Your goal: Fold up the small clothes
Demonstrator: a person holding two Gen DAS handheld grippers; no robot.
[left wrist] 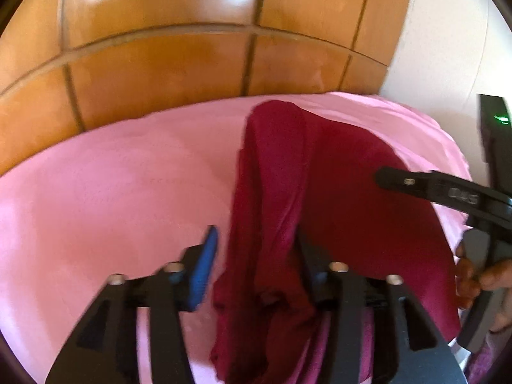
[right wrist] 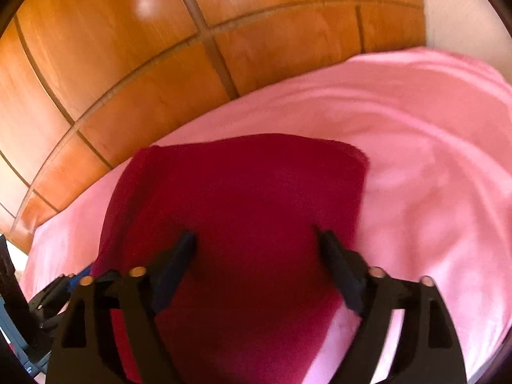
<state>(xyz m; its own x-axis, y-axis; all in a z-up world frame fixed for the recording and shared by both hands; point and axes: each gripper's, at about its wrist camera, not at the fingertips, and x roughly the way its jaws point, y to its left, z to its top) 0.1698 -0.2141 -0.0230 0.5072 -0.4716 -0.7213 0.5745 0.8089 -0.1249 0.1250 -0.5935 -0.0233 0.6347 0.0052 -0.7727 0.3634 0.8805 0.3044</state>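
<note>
A dark red garment (left wrist: 345,192) lies on a pink sheet (left wrist: 112,192). Its left part is bunched into a raised fold that runs toward the camera. That fold passes between the jaws of my left gripper (left wrist: 256,232); the blue left pad (left wrist: 204,262) stands clear of it, while the cloth rests against the right finger. In the right wrist view the garment (right wrist: 243,185) lies flat, and my right gripper (right wrist: 256,238) hovers wide open over it, holding nothing. One finger of the right gripper (left wrist: 403,180) reaches in over the cloth's right side, with a hand (left wrist: 470,275) on its grip.
A glossy wooden panelled wall (left wrist: 192,64) rises right behind the pink sheet's far edge. A white wall (left wrist: 441,48) stands at the right. The sheet (right wrist: 432,160) is wrinkled to the right of the garment. Part of the left gripper (right wrist: 60,288) shows low at the left.
</note>
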